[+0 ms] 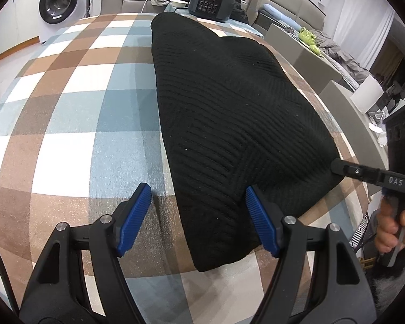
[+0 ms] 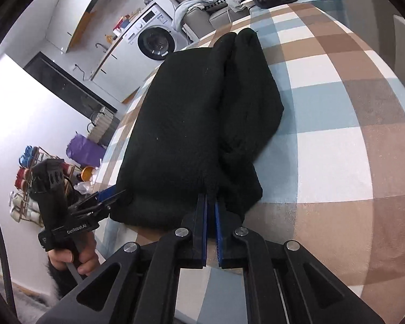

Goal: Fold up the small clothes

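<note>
A black ribbed knit garment point(image 1: 229, 113) lies folded in a long shape on the checked tablecloth point(image 1: 75, 113). My left gripper point(image 1: 197, 191) is open, its blue pads point(image 1: 137, 216) standing either side of the garment's near corner without pressing it. In the right wrist view the garment point(image 2: 186, 124) shows a folded-over part along its right side. My right gripper point(image 2: 210, 198) is shut on the garment's near edge, where the cloth puckers at the tips. From the left wrist view the right gripper point(image 1: 337, 164) meets the garment's right edge, held by a hand point(image 1: 391, 232).
A dark electric cooker point(image 1: 212, 0) stands at the table's far end. A washing machine point(image 1: 58, 2) and a sofa with clothes lie beyond. The table edge runs close on the right point(image 1: 364, 124). A shoe rack point(image 2: 29, 178) stands on the floor to the left.
</note>
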The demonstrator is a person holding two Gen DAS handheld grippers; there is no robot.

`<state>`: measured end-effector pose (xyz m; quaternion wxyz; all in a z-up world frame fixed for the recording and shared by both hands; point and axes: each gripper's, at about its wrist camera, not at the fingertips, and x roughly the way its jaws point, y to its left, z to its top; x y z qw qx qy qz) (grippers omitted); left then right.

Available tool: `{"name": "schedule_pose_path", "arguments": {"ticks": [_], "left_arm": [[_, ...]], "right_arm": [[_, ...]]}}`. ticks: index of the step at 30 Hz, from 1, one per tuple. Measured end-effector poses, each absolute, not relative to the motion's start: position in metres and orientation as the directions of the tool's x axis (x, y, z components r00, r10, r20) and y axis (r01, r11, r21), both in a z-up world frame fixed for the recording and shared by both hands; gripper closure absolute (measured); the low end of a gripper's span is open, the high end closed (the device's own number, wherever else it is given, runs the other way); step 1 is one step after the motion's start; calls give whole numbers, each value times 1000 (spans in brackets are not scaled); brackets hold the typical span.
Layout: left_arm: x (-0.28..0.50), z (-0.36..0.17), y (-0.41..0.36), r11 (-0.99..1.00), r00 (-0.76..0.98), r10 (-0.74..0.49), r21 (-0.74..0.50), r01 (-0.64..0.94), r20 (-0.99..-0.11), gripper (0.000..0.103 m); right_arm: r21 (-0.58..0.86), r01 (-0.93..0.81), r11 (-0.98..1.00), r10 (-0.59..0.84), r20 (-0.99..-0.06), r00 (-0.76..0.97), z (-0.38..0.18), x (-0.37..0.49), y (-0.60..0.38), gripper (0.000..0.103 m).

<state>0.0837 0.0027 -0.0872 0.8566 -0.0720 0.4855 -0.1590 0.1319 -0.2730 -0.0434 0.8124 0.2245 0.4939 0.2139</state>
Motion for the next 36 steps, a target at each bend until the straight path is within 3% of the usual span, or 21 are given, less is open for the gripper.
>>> {"name": "schedule_pose_path", "arguments": {"ticks": [6, 13, 17, 20, 25, 29, 33, 36], "left_arm": [[80, -71, 3, 947, 520, -320, -257, 191, -792, 33], [87, -44, -9, 927, 580, -375, -278, 252, -723, 33], [99, -44, -31, 894, 588, -445, -296, 336, -675, 33], [108, -69, -40, 904, 546, -416, -267, 334, -727, 33], [91, -72, -29, 905, 536, -406, -246, 346, -740, 33], [87, -67, -14, 905, 536, -420, -294, 308, -732, 33], [83, -76, -1, 923, 520, -383, -305, 233, -764, 33], [78, -86, 10, 911, 499, -410, -368, 187, -763, 33]], "right_arm": [[508, -167, 845, 509, -668, 543, -11, 127, -275, 88], [473, -237, 848, 506, -593, 627, -1, 160, -245, 77], [328, -267, 906, 423, -685, 593, -27, 173, -214, 76], [207, -231, 951, 307, -728, 612, -42, 168, -219, 76], [316, -176, 932, 356, -717, 600, -36, 148, -260, 71], [348, -149, 926, 362, -701, 615, -28, 137, -269, 61], [511, -89, 855, 463, -677, 572, -42, 130, -281, 48], [539, -87, 838, 491, -675, 551, -54, 127, -276, 50]]}}
